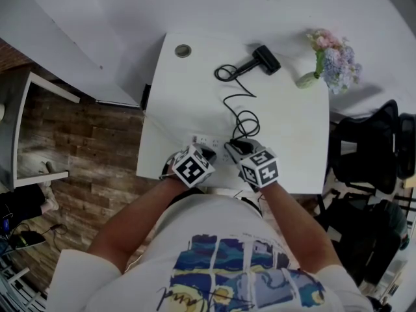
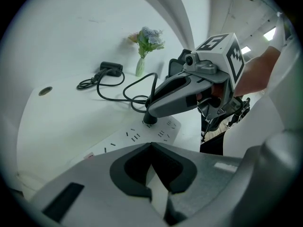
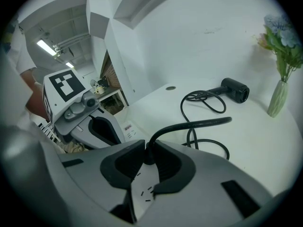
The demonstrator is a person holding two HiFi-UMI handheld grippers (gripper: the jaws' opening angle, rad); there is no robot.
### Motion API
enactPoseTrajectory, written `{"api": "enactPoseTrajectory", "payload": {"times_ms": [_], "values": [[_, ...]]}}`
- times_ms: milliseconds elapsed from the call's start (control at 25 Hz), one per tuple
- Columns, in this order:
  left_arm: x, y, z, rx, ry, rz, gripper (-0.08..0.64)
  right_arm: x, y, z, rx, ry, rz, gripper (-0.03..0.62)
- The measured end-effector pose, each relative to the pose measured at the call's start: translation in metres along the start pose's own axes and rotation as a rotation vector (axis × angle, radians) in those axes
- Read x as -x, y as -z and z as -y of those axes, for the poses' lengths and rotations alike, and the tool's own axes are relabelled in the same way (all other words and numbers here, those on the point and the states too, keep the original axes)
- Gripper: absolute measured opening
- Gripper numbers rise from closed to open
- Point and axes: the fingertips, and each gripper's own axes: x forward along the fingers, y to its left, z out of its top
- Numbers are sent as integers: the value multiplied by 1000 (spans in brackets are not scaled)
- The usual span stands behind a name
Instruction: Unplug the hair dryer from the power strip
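A white power strip lies near the table's front edge. The hair dryer's black plug stands in a socket at the strip's right end. My right gripper is shut on that plug, one pad against each side. The same grip shows in the left gripper view, where the right gripper meets the plug. My left gripper is shut on the near left end of the power strip. The black hair dryer rests at the table's far side, its cord looping back to the plug.
A small vase of flowers stands at the far right corner. A round cable port sits at the far left of the white table. A dark chair is to the right, and wooden floor to the left.
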Motion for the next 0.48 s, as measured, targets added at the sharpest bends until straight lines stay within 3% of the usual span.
{"api": "enactPoseTrajectory", "payload": {"times_ms": [480], "values": [[1, -1, -4, 7, 17, -15, 0, 1, -2, -3, 17, 18, 0, 55]]}}
